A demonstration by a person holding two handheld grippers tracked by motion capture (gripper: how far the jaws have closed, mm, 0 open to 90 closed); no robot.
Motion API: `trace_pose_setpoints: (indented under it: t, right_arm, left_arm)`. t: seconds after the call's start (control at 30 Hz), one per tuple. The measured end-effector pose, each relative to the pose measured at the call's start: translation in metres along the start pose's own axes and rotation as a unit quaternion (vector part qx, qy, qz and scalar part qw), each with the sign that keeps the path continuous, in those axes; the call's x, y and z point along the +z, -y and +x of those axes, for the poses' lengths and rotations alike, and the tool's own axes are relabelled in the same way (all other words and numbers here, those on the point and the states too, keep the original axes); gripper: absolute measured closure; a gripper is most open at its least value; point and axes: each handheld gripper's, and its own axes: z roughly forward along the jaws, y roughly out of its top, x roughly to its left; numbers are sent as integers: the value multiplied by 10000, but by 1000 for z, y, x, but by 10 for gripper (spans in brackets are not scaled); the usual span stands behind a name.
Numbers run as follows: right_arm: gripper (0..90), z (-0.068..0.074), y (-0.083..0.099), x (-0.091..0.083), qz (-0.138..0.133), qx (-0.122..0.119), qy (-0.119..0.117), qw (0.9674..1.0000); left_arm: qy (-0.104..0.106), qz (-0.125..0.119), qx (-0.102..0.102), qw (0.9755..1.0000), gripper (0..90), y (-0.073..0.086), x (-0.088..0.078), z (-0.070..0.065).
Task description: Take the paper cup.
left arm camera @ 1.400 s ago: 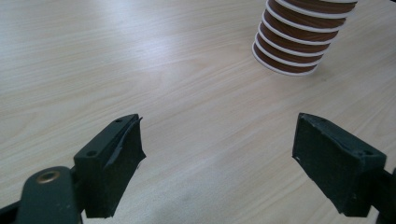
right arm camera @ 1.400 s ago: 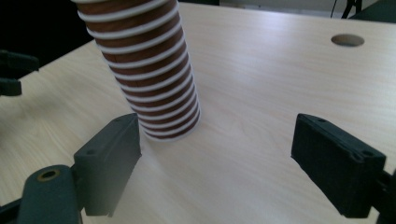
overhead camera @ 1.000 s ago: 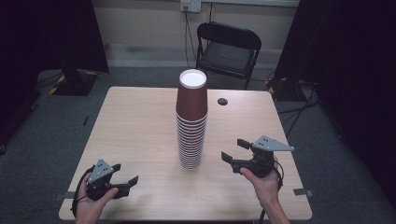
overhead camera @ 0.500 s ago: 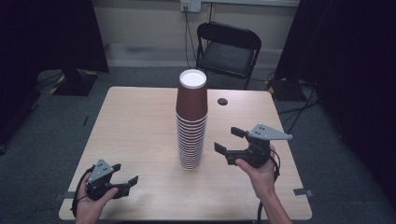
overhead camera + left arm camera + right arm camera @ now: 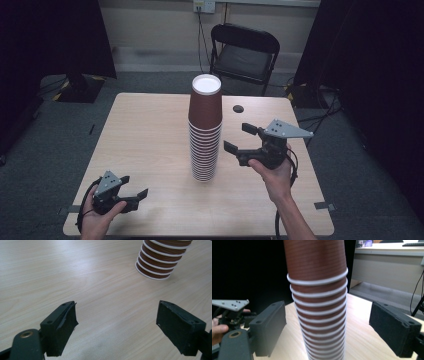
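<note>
The stack of cups [image 5: 205,131] is a tall column of brown paper cups nested upside down, each one marked by a thin white rolled rim, so the lower half reads as a run of white rings on brown. The topmost cup shows its full ribbed brown wall and a white base facing up. The stack stands upright on the pale wooden counter [image 5: 150,130], just ahead of the right claw [image 5: 241,140] and, in the right gripper view, centred between that claw's two black jaws (not touching either pad). Only its lowest rings [image 5: 155,265] show ahead and to the right of the left claw [image 5: 116,325], well apart from it.

The right hand [image 5: 272,170] holds its claw raised off the counter, pointing sideways at the stack about halfway up, jaws spread wide and holding nothing. The forearm comes up from the near edge of the counter. The left hand [image 5: 97,215] holds its claw [image 5: 135,197] low near the counter's near corner, jaws likewise spread wide and empty, aimed across bare wood toward the stack's base.

A black folding chair [image 5: 243,52] stands beyond the counter.
</note>
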Motion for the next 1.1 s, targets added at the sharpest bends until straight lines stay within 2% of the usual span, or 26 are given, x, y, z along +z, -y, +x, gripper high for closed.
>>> trace_pose_setpoints:
  t: [0.47, 0.6, 0.7, 0.77, 0.83, 0.93, 1.03, 1.1]
  right_arm:
    - [133, 4, -37, 14, -171, -137, -188, 9996]
    - [135, 5, -50, 18, -345, -189, -192, 9990]
    - [136, 5, -59, 25, -369, -199, -254, 9988]
    - [135, 4, -63, 31, -425, -32, -399, 9983]
    - [133, 4, -66, 35, -436, -49, -317, 9985]
    - [133, 4, -71, 42, -457, -74, -400, 9981]
    - [132, 5, -75, 50, -427, -117, -485, 9978]
    - [132, 7, -78, 54, -435, -177, -435, 9980]
  left_arm:
    - [10, 33, -16, 10000, 164, 1, 0, 0]
    - [14, 37, 2, 10000, 165, 0, 1, 0]
    - [18, 39, 10, 10000, 165, 0, 0, 0]
    - [11, 47, -43, 10000, 165, 1, 0, 1]
    - [14, 60, -59, 10000, 169, 1, 0, 1]
    - [28, 64, 4, 10000, 172, 1, 0, 1]
    - [55, 70, -18, 10000, 173, 1, 1, 0]
    - [48, 66, -21, 10000, 173, 1, 1, 0]
